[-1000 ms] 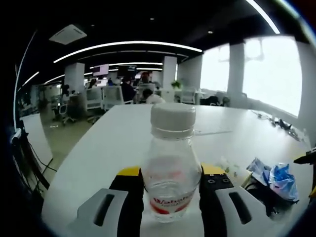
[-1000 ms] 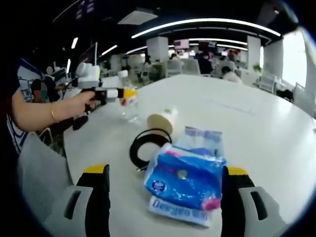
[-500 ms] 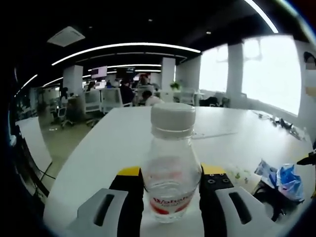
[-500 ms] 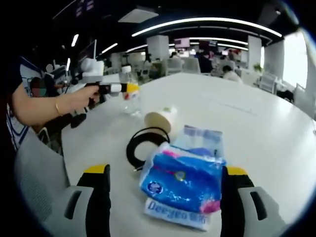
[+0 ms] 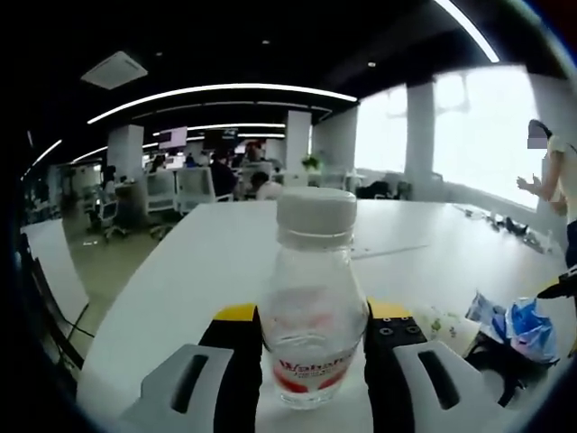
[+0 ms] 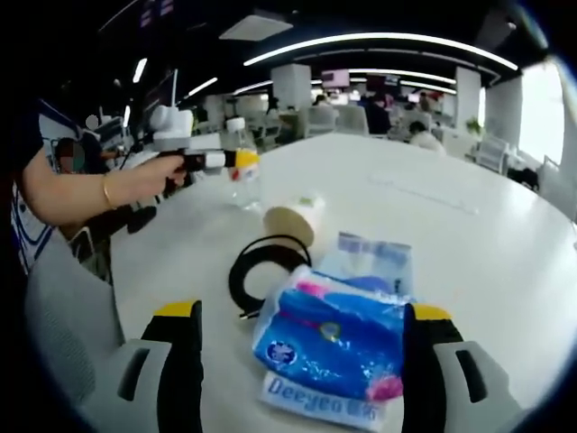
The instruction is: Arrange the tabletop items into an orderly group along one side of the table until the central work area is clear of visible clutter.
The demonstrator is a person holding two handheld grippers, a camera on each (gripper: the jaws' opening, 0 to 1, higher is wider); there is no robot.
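Upright between the closed jaws of the left gripper (image 5: 311,347), a clear plastic bottle with a white screw cap and a red-lettered label (image 5: 313,302) is clamped at its rounded belly above the smooth white round table (image 5: 225,262). Seen from the right gripper view, the same bottle (image 6: 242,176) sits near the table's far left edge, held in the left gripper (image 6: 236,161) by a person's hand (image 6: 171,171) with a thin bracelet on the wrist. The right gripper (image 6: 302,361) has its jaws spread wide and holds nothing; between them, near the table's near edge, lies a soft crinkled blue plastic tissue pack with pink accents (image 6: 335,338). Just beyond the pack lies a coiled black cable (image 6: 261,271), and past that a cream paper cup on its side (image 6: 293,219). The left gripper view catches the cup (image 5: 446,327) and the blue pack (image 5: 518,327) toward the right edge, and a person standing by the bright windows (image 5: 554,194).
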